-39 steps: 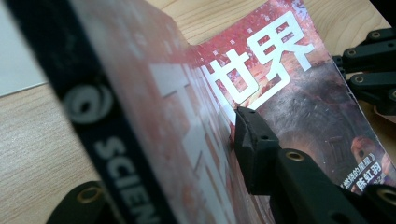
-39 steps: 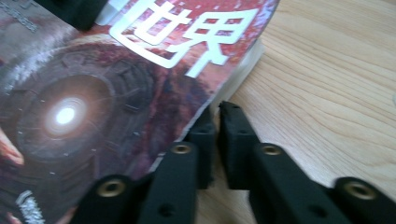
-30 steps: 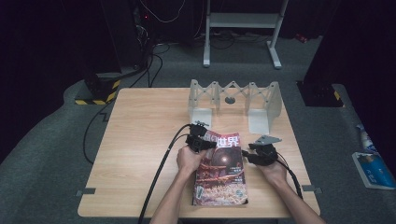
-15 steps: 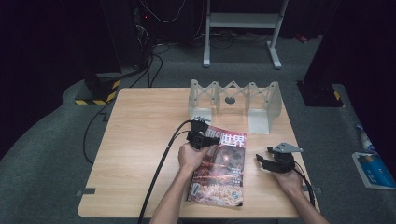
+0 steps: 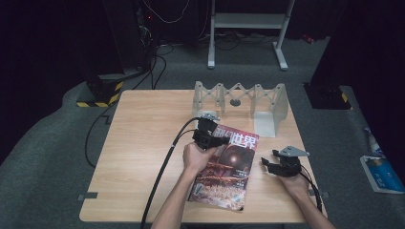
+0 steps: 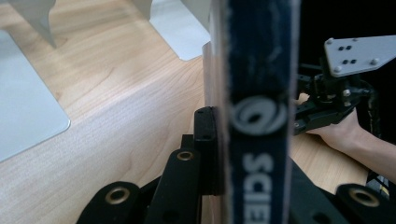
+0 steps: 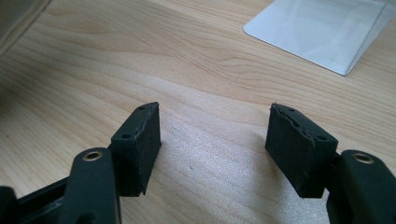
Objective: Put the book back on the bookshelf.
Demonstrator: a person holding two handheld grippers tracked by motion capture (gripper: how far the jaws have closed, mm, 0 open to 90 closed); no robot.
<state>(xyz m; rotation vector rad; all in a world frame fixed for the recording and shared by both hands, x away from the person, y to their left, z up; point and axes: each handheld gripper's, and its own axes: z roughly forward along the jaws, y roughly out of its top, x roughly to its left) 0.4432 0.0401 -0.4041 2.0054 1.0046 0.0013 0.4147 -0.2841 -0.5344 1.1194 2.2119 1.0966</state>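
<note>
Magazine point(image 5: 224, 171): one item, glossy cover with red title band, on the surface point(image 5: 143, 143) in front of the rack point(image 5: 239, 98). Its far edge is raised off the wood; its near edge is down.

Left claw point(image 5: 208, 136): clamped on the magazine's far left corner; in the left gripper view the dark spine point(image 6: 257, 93) stands upright between its pads. Cable trails toward the near edge of the surface.

Right claw point(image 5: 268, 166): just right of the magazine, apart from it, pads spread wide over bare wood, nothing between them.

Rack: grey, accordion-style, beyond the magazine, near the far edge.
</note>
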